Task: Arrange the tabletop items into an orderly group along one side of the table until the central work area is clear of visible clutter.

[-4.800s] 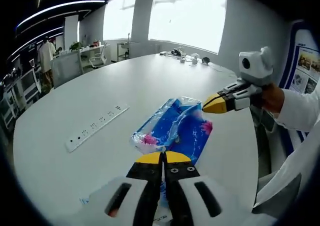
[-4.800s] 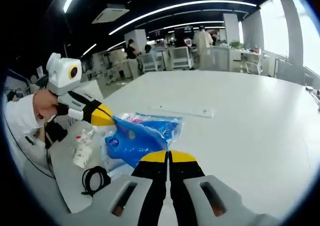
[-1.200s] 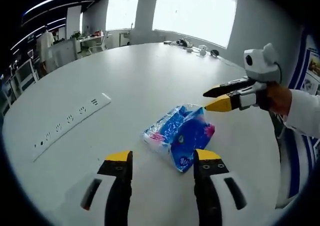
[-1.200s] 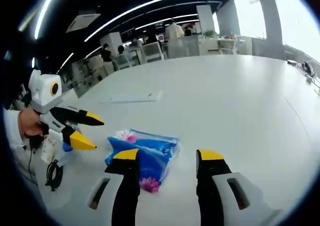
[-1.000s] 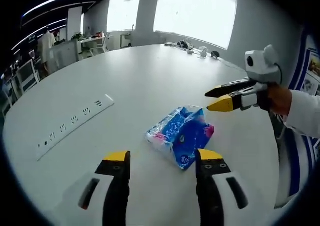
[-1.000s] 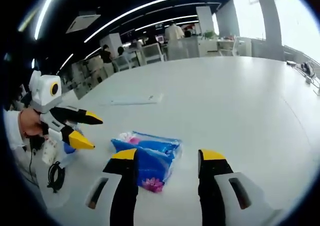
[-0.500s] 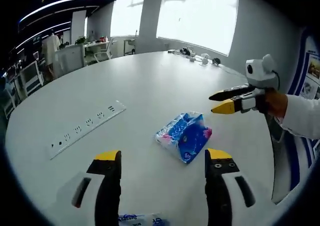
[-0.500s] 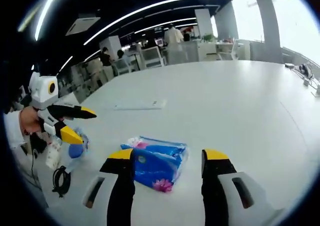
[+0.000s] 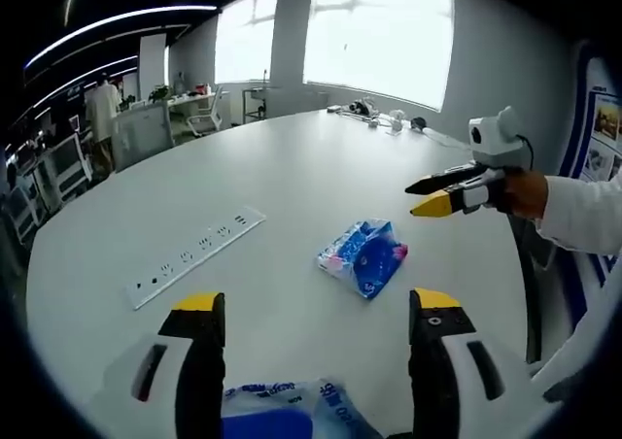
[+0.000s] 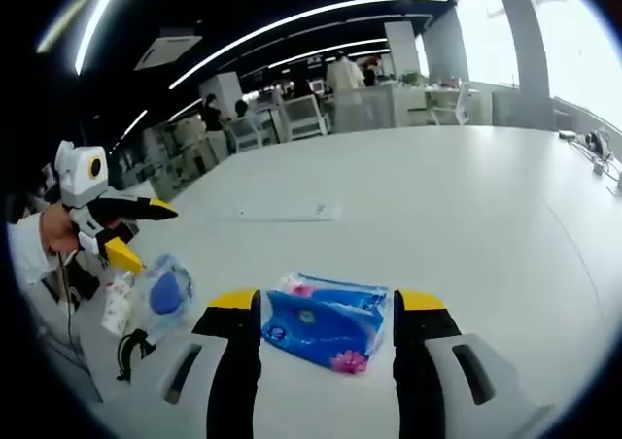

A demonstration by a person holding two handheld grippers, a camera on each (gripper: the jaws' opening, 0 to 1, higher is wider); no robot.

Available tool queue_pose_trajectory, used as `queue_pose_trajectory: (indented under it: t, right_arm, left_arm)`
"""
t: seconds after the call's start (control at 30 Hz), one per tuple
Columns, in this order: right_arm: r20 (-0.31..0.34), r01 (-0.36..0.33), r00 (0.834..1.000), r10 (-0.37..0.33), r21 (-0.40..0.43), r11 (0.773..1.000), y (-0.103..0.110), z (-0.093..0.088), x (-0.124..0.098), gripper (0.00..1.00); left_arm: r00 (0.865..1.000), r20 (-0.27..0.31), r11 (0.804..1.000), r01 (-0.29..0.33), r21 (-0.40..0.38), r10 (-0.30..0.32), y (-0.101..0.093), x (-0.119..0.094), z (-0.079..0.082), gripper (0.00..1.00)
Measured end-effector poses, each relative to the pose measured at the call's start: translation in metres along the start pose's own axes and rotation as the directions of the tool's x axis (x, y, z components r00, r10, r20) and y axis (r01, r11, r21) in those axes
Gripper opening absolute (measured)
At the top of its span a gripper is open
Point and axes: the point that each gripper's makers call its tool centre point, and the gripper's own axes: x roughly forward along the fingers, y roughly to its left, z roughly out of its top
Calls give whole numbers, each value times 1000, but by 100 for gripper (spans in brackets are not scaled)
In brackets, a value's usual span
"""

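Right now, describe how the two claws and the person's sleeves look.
Each claw has black fingers tipped yellow on white housings: the left claw, the right claw. The right claw's yellow tips extend from a white body. The sleeve is white.

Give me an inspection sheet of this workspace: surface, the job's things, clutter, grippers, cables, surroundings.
Surface: large white table, mostly bare.
Job's things: blue tissue pack lies flat near the middle; white power strip lies apart from it; a second blue-printed pack sits near the table edge, between the left gripper's jaws in its view.
Clutter: clear bag with something blue inside and a small bottle at the table edge.
Grippers: left gripper open, empty; right gripper open, empty, above the table.
Cables: black coiled cable near the bag.
Surroundings: open office, desks, chairs, people standing, bright windows.
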Motion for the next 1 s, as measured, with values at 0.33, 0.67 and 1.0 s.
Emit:
queue_pose_trajectory:
  t: [0.33, 0.67, 1.0]
  right_arm:
    - [0, -32, 999, 32, -14, 999, 32, 4, -6, 53]
    - [5, -78, 997, 78, -23, 997, 65, 8, -7, 53]
    - [-6, -111, 994, 111, -42, 993, 97, 9, -6, 53]
  left_arm:
    - [998, 24, 999, -54, 6, 54, 21, -48, -4, 83]
    - [995, 6, 994, -100, 37, 100, 37, -78, -19, 84]
    - [992, 12, 992, -126, 30, 126, 53, -105, -27, 82]
